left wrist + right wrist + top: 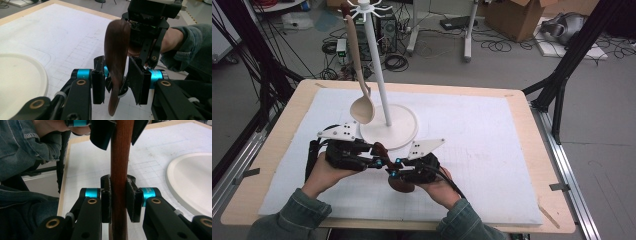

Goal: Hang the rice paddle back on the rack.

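A dark brown wooden spoon (382, 150) is held off the table between the two hands, its bowl (401, 184) under the right hand. My right gripper (119, 197) is shut on the spoon's handle (121, 157), with both pads pressed against the wood. My left gripper (117, 80) stands open around the spoon (116, 50), with a gap between the wood and each pad. In the high view the left gripper (379, 161) and the right gripper (393, 167) meet tip to tip near the table's front.
A white stand with a round base (389, 127) and a tall pole rises just behind the hands. A pale wooden spoon (360, 100) hangs from its top hooks. A white gridded mat (492, 150) covers the table. The base (192, 180) lies close beside the grippers.
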The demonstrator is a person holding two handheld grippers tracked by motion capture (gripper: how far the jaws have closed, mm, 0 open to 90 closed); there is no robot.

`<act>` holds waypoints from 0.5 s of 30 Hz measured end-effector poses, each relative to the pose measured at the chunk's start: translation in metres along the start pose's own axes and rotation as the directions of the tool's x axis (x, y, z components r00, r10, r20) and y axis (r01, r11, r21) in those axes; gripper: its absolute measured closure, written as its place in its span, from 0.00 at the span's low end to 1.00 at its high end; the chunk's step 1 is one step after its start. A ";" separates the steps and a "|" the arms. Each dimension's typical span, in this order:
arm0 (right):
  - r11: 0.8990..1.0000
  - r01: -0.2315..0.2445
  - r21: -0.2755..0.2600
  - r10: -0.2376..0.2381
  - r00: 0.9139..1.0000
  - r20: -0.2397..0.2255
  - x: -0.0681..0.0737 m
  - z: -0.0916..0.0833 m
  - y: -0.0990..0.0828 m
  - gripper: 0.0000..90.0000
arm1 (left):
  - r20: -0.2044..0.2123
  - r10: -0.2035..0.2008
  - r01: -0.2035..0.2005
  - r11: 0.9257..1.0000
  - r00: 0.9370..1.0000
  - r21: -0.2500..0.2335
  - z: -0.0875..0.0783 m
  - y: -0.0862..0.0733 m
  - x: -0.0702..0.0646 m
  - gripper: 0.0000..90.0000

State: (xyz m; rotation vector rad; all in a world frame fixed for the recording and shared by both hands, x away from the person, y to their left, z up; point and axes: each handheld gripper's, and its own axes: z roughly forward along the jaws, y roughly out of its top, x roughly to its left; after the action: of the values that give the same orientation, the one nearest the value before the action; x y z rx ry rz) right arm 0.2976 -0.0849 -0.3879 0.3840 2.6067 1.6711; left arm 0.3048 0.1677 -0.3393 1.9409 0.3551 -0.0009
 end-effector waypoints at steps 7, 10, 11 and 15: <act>1.000 -0.001 0.009 0.001 0.999 -0.035 0.000 0.005 0.003 0.86 | 0.004 0.006 -0.006 1.000 1.000 -0.004 0.000 0.001 0.000 0.74; 1.000 0.002 0.017 -0.002 0.999 -0.042 0.001 0.007 0.005 0.86 | 0.016 0.008 -0.008 1.000 1.000 -0.005 0.000 0.001 -0.001 0.80; 1.000 0.005 0.012 -0.004 0.999 -0.044 0.001 0.008 0.005 0.86 | 0.022 0.007 -0.007 1.000 1.000 -0.003 0.000 0.001 -0.001 0.81; 1.000 0.008 0.014 -0.008 0.999 -0.052 0.001 0.009 0.006 0.85 | 0.041 0.008 -0.008 1.000 0.999 -0.004 -0.001 0.001 -0.001 0.83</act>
State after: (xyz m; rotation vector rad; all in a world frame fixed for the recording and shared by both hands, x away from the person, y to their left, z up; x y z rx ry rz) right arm 0.2991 -0.0747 -0.3864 0.3343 2.6547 1.6836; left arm 0.3043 0.1678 -0.3377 1.9362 0.3197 -0.0344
